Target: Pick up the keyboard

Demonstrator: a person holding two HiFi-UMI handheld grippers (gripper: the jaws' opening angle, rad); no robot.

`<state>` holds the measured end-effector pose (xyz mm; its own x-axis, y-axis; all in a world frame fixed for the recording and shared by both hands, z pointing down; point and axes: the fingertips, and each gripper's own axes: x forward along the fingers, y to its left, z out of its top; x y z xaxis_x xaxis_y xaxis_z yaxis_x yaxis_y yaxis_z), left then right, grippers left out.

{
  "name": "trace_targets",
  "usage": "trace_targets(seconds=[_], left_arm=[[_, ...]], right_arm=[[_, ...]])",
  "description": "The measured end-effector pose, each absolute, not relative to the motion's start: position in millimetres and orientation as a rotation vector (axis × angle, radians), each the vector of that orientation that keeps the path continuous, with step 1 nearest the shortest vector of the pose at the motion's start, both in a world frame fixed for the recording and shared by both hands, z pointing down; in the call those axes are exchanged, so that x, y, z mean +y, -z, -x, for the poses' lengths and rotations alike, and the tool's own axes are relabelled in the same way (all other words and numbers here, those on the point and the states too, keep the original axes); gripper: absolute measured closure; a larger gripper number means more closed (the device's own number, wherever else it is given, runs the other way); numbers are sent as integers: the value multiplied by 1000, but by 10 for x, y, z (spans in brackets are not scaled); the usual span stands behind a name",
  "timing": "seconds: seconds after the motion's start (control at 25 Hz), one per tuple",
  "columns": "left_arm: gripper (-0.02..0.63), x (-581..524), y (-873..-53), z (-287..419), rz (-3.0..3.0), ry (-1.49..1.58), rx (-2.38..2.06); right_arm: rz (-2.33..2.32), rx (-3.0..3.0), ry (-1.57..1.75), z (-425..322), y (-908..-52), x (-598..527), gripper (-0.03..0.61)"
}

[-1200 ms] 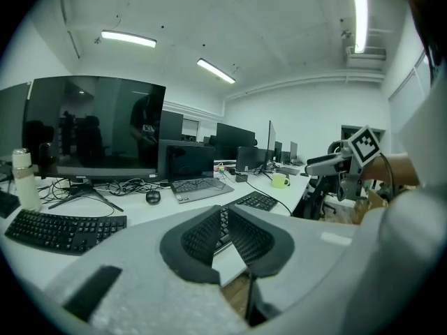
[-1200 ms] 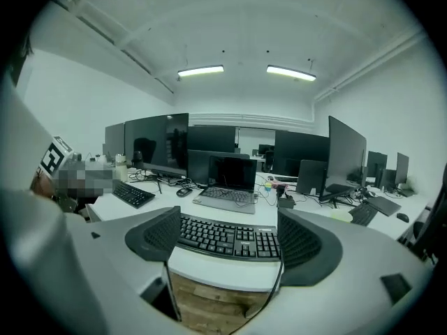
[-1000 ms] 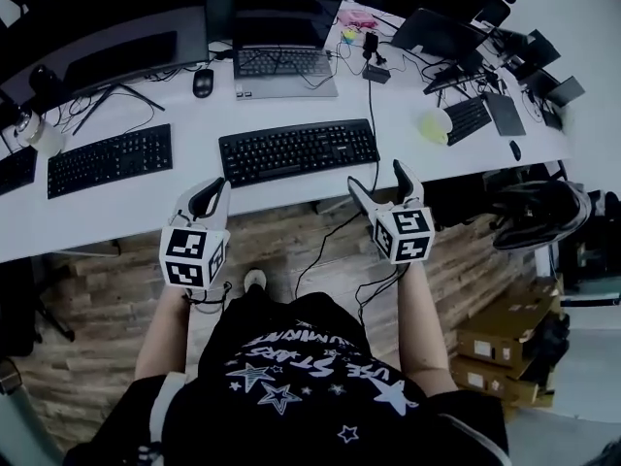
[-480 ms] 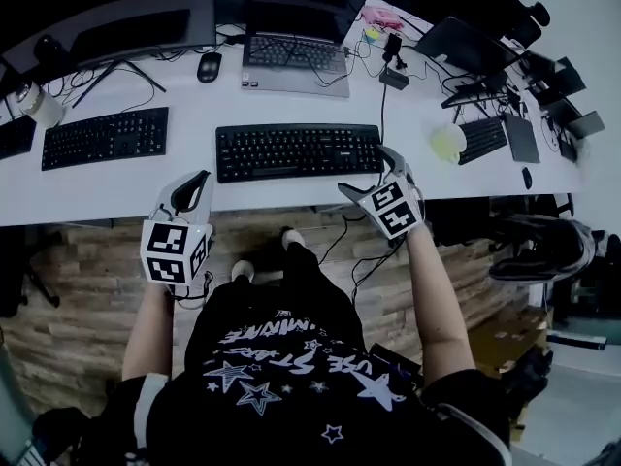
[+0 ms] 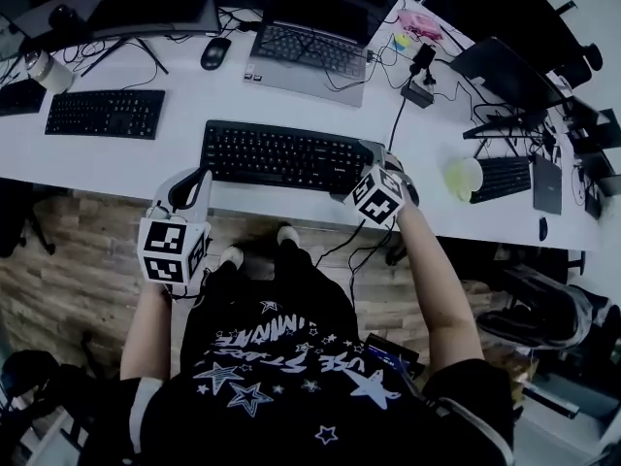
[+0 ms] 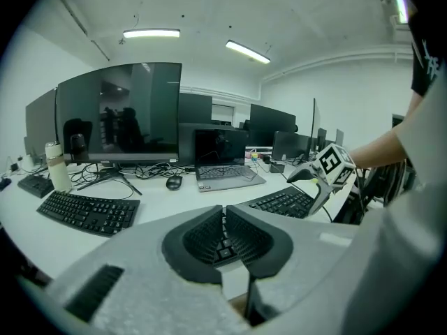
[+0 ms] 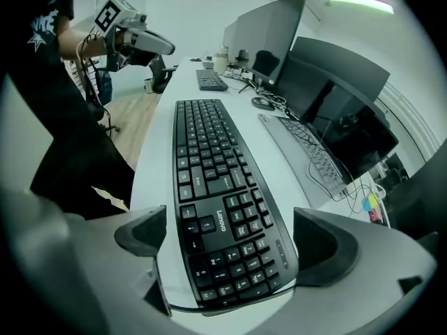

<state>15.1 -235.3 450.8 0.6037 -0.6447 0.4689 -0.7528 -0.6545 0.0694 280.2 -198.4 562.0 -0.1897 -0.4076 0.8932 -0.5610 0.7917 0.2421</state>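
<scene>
At the far left of the long white desk, a white bottle with a dark cap stands upright among loose cables. What it contains cannot be seen. Just right of it lies a black spare keyboard, in front of a wide dark monitor.

Nearer the person, at the desk's front edge and partly over the wooden plank floor, the left gripper hovers. Its fingers are pressed together with nothing between them, and it touches nothing. The strip of bare desk ahead of it leaves room to move.

A black mouse and an open grey laptop sit toward the back, well apart from the task's thing. The black full-size keyboard lies flat in the middle of the desk, parallel to the front edge and close to it. Bare white surface runs along both its long sides.

At its right end the right gripper points steeply down. Its fingers have just been opening and are spread wide, one on each long side of the keyboard's number-pad end, and neither pad presses on it. A thin dark cable runs from a small black adapter toward that end, just beside the gripper.

Farther right sit a pale yellow-green round cup, its contents unclear, and another black keyboard.
</scene>
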Motion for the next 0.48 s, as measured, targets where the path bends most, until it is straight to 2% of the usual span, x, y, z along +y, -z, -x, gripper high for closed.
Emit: trace_targets(seconds=[0.48], left_arm=[[581,-2309,-4627,-302,-2454,-651,-1282]], right_arm=[[-375,-1838,-245,-2866,-5858,-2138,41]])
